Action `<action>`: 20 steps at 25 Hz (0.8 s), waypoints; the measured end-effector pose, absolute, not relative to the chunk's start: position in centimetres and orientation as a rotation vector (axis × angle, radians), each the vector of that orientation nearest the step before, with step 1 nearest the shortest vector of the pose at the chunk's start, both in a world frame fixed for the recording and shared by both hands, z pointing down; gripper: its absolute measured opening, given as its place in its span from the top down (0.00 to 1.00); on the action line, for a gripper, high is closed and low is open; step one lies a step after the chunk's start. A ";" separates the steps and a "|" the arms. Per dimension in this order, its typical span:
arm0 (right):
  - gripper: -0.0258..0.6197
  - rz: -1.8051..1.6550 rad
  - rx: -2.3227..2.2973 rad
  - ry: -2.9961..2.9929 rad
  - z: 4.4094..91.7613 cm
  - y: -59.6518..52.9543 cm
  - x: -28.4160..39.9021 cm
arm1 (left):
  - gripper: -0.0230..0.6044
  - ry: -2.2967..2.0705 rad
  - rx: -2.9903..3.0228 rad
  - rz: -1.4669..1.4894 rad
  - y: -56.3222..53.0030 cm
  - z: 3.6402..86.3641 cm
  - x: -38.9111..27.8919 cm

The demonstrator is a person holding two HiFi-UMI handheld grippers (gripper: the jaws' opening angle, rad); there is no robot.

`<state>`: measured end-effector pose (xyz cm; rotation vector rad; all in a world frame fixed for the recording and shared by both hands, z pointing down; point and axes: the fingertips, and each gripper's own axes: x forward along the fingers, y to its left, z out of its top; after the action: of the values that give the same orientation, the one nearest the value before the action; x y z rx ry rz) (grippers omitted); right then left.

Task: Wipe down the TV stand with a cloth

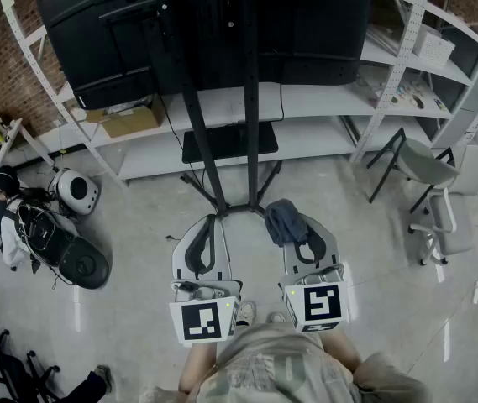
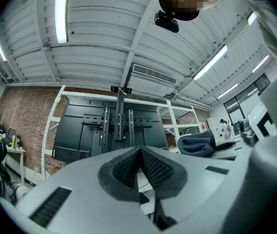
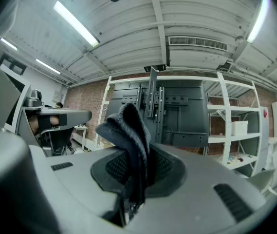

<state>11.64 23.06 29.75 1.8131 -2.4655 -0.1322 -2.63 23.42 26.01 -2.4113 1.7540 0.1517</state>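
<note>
Right hand-held gripper [image 3: 139, 165]: jaws clamped on the cloth [image 3: 128, 130], which is dark blue-grey, soft and bunched, flopping over above the jaws. Left hand-held gripper [image 2: 140, 156]: jaws pressed together, nothing between. TV stand [image 1: 219, 133] is directly ahead, about equally near both. Its slim black metal posts run upright, feet splayed on the concrete floor [image 1: 138, 225].
</note>
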 end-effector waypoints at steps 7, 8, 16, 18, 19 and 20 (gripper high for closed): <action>0.87 -0.093 1.802 -2.453 31.2 22.3 11.3 | 0.94 1.738 -2.428 0.151 22.5 26.4 -2.7; 0.87 -0.084 1.787 -2.453 31.4 22.3 11.0 | 0.94 1.741 -2.433 0.154 22.4 26.6 -2.7; 0.87 0.010 1.813 -2.424 33.3 21.1 10.3 | 0.94 1.746 -2.450 0.159 21.5 26.9 -4.0; 0.87 0.062 1.813 -2.396 34.2 20.3 9.7 | 0.94 1.753 -2.445 0.166 21.2 26.9 -5.1; 0.87 0.073 1.809 -2.382 34.6 20.0 9.3 | 0.94 1.757 -2.440 0.167 21.0 26.9 -5.7; 0.87 0.080 1.806 -2.375 34.8 19.6 8.8 | 0.94 1.763 -2.436 0.173 20.8 26.8 -6.4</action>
<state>8.82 19.65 34.82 1.8060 -2.3746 0.0796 -6.43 20.85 26.80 -2.4360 1.7629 0.1735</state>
